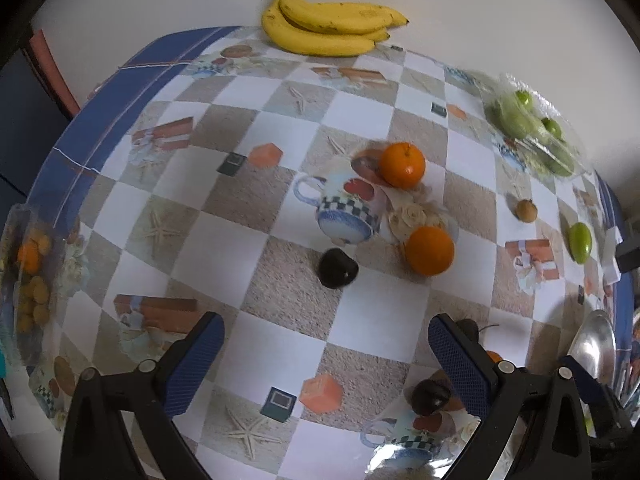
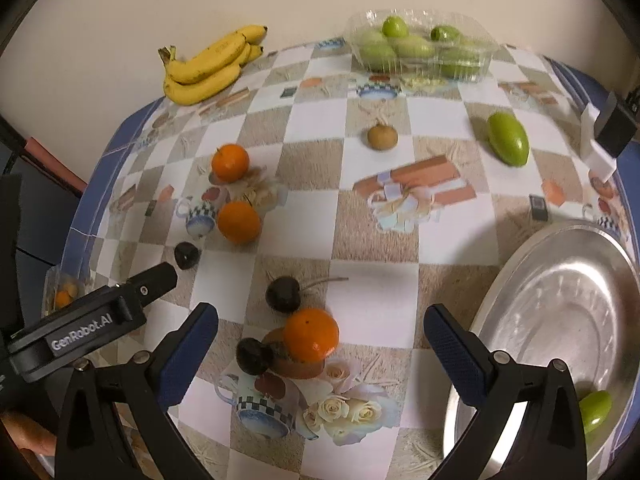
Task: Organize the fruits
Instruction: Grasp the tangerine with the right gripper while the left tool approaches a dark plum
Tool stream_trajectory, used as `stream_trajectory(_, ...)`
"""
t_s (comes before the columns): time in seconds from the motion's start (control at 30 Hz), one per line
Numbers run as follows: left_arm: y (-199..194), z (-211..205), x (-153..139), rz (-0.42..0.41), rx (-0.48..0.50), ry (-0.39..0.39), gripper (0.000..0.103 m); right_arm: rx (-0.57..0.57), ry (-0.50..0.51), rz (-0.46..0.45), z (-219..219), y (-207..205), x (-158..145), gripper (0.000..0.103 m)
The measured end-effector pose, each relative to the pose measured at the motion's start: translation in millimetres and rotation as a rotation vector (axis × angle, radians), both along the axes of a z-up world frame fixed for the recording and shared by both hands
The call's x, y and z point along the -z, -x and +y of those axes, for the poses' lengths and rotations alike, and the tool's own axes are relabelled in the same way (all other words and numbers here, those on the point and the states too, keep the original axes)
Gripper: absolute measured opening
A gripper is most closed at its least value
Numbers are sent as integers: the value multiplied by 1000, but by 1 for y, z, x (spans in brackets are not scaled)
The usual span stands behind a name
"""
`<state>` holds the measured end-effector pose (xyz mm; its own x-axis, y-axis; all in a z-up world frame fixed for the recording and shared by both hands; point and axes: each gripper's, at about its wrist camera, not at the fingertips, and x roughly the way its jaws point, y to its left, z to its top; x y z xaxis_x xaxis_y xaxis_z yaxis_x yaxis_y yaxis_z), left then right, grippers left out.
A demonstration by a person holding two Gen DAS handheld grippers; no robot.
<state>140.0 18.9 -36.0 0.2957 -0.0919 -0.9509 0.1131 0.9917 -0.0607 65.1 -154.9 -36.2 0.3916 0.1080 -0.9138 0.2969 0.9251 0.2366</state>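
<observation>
My left gripper (image 1: 326, 344) is open and empty above the patterned tablecloth (image 1: 360, 120). Ahead of it lie a dark fruit (image 1: 337, 269) and two oranges (image 1: 401, 165) (image 1: 429, 251). Another dark fruit (image 1: 431, 397) lies by its right finger. My right gripper (image 2: 320, 332) is open and empty. Between its fingers lie an orange (image 2: 311, 334) and two dark fruits (image 2: 282, 294) (image 2: 253, 356). A silver plate (image 2: 560, 300) at right holds a green fruit (image 2: 595, 410). Two more oranges (image 2: 229, 162) (image 2: 239, 222) lie farther left.
A banana bunch (image 2: 212, 65) lies at the far edge. A clear box of green fruits (image 2: 420, 46) stands at the back. A loose green fruit (image 2: 507, 139) and a small brown fruit (image 2: 382, 136) lie between. A bag of small yellow fruits (image 1: 32, 280) sits at the left edge.
</observation>
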Motion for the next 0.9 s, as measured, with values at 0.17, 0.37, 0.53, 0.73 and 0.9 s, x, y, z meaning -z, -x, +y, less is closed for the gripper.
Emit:
stream_trajectory(0.17,-1,-4,16,61,-7,-5,103,-16,-19,37,4,0,16,92)
stream_trajectory(0.37,-2,-3,22,91,-23,13,103,-35,-14,75,12,0,30,77)
stream_trajectory(0.53,-2,-2,20,92,-34,27,103,-34,-24,85,14,0,35,62)
stream_trajectory(0.73,0,0,17,96,-46,47,103,-39,-34,87,17,0,37,38)
stream_trajectory(0.9,0,2,15,100,-59,86,102,-39,-21,85,18,0,35,37)
